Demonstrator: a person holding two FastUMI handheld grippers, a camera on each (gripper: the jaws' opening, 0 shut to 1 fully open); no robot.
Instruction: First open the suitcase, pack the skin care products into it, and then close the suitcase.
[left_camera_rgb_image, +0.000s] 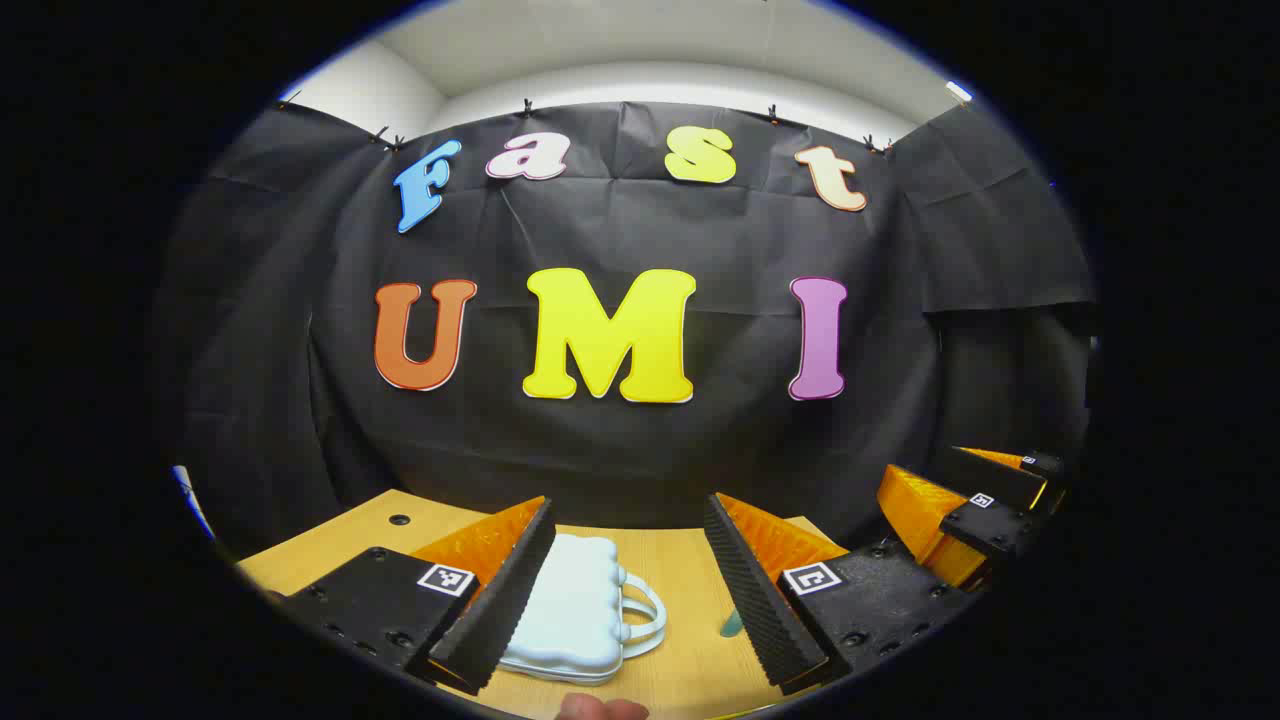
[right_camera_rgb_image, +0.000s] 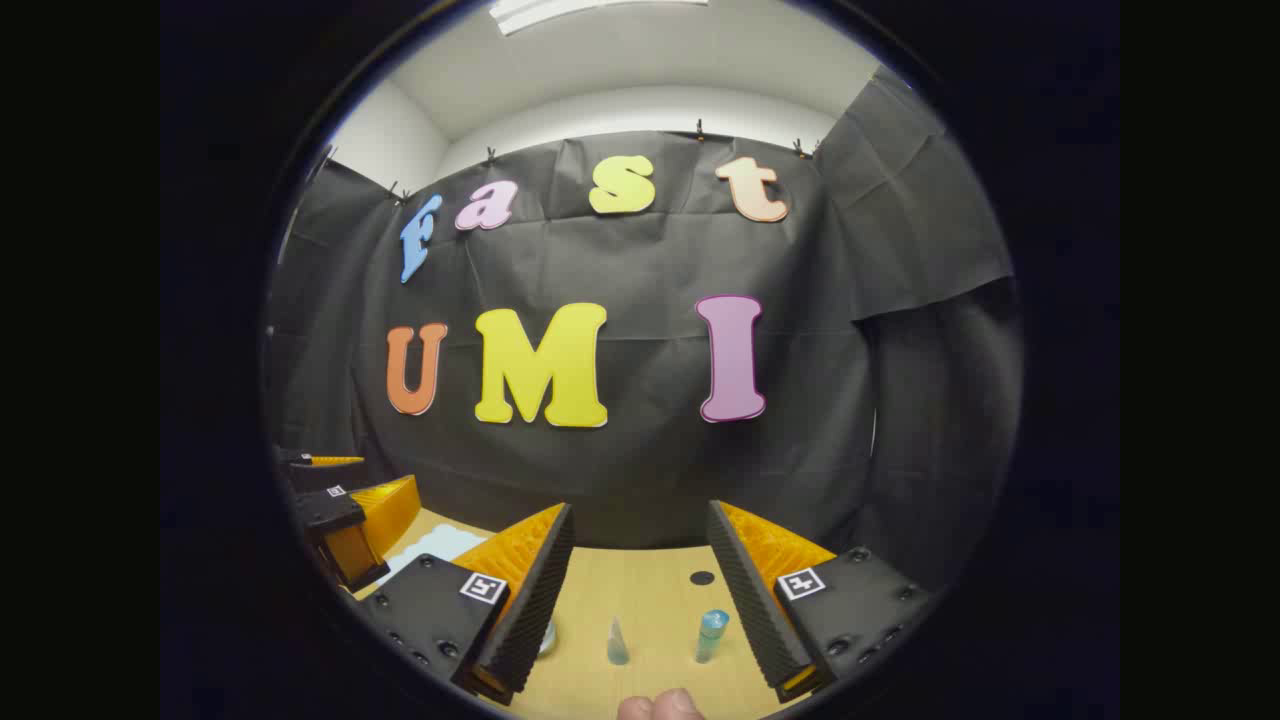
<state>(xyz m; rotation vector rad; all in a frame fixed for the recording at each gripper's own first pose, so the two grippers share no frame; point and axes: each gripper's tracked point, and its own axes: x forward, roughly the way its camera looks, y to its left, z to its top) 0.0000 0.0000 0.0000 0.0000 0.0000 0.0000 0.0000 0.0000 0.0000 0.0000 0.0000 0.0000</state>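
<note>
A small pale blue suitcase (left_camera_rgb_image: 568, 615) with a handle lies closed on the wooden table (left_camera_rgb_image: 690, 590), partly behind my left gripper's left finger. My left gripper (left_camera_rgb_image: 628, 590) hangs open above the table with nothing between its fingers. In the right gripper view, a small clear tube (right_camera_rgb_image: 617, 642) and a light blue bottle (right_camera_rgb_image: 711, 634) stand on the table between the fingers of my right gripper (right_camera_rgb_image: 640, 595), which is open and holds nothing. A round jar (right_camera_rgb_image: 546, 636) peeks out beside its left finger. A corner of the suitcase (right_camera_rgb_image: 432, 545) shows at left.
The other gripper (left_camera_rgb_image: 985, 515) appears at the right edge of the left gripper view, and at the left edge (right_camera_rgb_image: 340, 510) of the right gripper view. Black cloth walls the table's far side. A fingertip (right_camera_rgb_image: 660, 706) shows at the bottom.
</note>
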